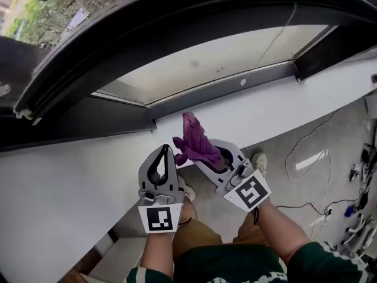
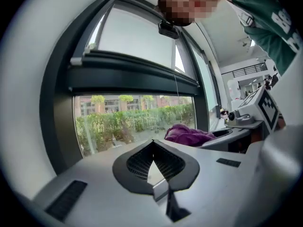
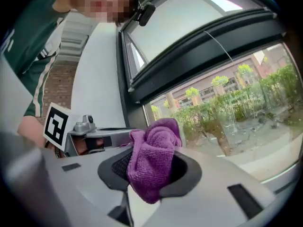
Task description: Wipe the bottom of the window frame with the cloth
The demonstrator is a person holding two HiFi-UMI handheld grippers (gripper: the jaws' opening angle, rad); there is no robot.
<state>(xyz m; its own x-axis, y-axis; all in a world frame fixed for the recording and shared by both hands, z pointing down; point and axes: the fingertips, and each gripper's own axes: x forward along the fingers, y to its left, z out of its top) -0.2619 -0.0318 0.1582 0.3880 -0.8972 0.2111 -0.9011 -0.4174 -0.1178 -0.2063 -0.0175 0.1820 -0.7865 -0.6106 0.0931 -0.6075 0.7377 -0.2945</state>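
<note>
"Two grippers, is it? Where is the left one against the dark window frame (image 1: 224, 90)?"

"The grey left gripper (image 1: 165, 153) sits below the frame's bottom rail, in front of the white sill (image 1: 76, 170). It points up at the rail but is clear of it. Its jaws are pressed together tip to tip, with nothing between them."

"And the purple fleecy cloth (image 1: 196, 139)?"

"It is to the right of that, bunched up, with its top just under the frame's bottom rail. I cannot tell whether it touches the rail."

"What has hold of it?"

"The grey right gripper (image 1: 206, 155), tilted toward the frame from lower right. Its jaws are clamped on the cloth's lower part, and folds spill past the tips."

"Anything further right?"

"Thin white cables (image 1: 287, 164) lie on the grey floor (image 1: 336, 152), well below the frame's right end."
</note>
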